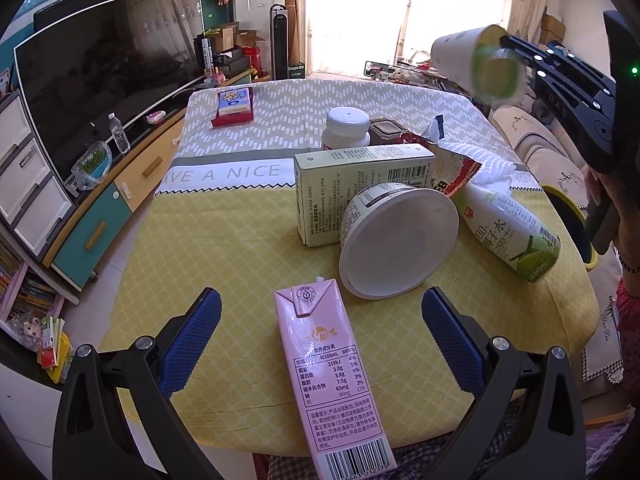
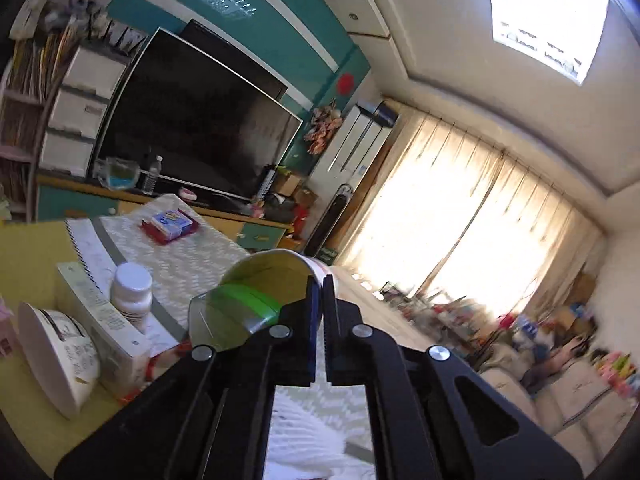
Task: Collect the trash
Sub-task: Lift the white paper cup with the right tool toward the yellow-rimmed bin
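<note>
Above table [image 1: 240, 220] | right gripper [image 2: 320, 300] jaws clamp cup [image 2: 276, 276] rim | left gripper [image 1: 320, 332] jaws apart

bright daylight is pouring through pale curtains [image 2: 472, 216] covering a wide window [image 1: 360, 12] along the far wall, washing out that end of the room. a large dark television [image 1: 104, 76] is standing on a low cabinet [image 1: 120, 200] with teal and yellow drawer fronts, against a teal wall [image 2: 280, 28]. white plastic drawers [image 1: 28, 184] are sitting beside it, with books stacked below. a tall black tower fan [image 1: 279, 40] is standing near cardboard boxes [image 1: 232, 36]. a beige sofa [image 1: 552, 152] is lining the opposite side. a ceiling light panel [image 2: 548, 16] is glowing overhead.
</note>
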`<state>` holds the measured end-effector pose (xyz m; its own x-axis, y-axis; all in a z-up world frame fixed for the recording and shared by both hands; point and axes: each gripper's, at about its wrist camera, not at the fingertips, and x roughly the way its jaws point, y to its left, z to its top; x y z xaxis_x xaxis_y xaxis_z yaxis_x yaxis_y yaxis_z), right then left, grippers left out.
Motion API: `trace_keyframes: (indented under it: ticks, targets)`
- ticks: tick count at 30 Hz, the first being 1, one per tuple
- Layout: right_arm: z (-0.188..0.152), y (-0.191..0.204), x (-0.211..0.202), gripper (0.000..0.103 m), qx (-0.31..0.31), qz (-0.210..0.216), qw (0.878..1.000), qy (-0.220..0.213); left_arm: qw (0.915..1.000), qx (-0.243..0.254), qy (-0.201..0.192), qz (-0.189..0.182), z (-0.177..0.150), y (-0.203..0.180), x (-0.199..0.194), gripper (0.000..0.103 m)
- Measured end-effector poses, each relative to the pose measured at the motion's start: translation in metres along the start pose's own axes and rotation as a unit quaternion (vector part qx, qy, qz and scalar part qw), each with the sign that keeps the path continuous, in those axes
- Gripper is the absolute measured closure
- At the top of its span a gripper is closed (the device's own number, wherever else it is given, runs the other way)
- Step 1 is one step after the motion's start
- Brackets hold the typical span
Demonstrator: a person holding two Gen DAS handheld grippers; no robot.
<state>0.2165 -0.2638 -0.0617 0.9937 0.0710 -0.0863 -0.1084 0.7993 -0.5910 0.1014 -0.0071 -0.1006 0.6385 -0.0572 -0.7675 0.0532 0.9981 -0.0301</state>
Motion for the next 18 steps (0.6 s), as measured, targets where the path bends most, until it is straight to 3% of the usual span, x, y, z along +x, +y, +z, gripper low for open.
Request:
trace_keyframes:
  ticks: [1, 3, 6, 8, 10, 12, 14, 16, 18]
  targets:
    - [0.000, 0.006, -0.005, 0.101, -0.033, -0.042, 0.998, -0.018, 1.0000, 0.000, -0.001, -0.001, 0.000, 0.000, 0.000, 0.004]
    - [0.003, -0.004, -0.011, 0.101, 0.005, -0.008, 1.000, -0.019, 1.0000, 0.002, -0.002, -0.001, 0.000, -0.001, 0.000, 0.004]
    - [0.004, 0.005, -0.021, 0.101, -0.050, -0.097, 0.991, -0.072, 1.0000, 0.002, -0.002, -0.005, 0.000, -0.002, 0.000, 0.004]
    - [0.005, 0.005, -0.025, 0.101, -0.056, -0.105, 0.989, -0.092, 1.0000, 0.005, -0.001, -0.004, 0.000, -0.004, 0.001, 0.004]
    - [0.004, 0.010, -0.025, 0.101, -0.087, -0.147, 0.978, -0.121, 1.0000, 0.005, -0.002, -0.006, 0.000, -0.004, 0.000, 0.004]
    - [0.000, 0.020, -0.023, 0.101, -0.134, -0.199, 0.959, -0.151, 1.0000, 0.005, -0.002, -0.007, -0.001, -0.004, 0.000, 0.004]
    - [0.000, 0.019, -0.019, 0.101, -0.135, -0.189, 0.962, -0.146, 1.0000, 0.004, -0.002, -0.007, -0.001, -0.004, 0.000, 0.004]
    - [-0.002, 0.023, -0.015, 0.101, -0.156, -0.205, 0.954, -0.154, 1.0000, 0.002, -0.003, -0.008, -0.001, -0.003, 0.000, 0.004]
    - [0.000, 0.016, -0.015, 0.101, -0.137, -0.192, 0.960, -0.149, 1.0000, 0.001, -0.002, -0.008, -0.001, -0.002, 0.001, 0.004]
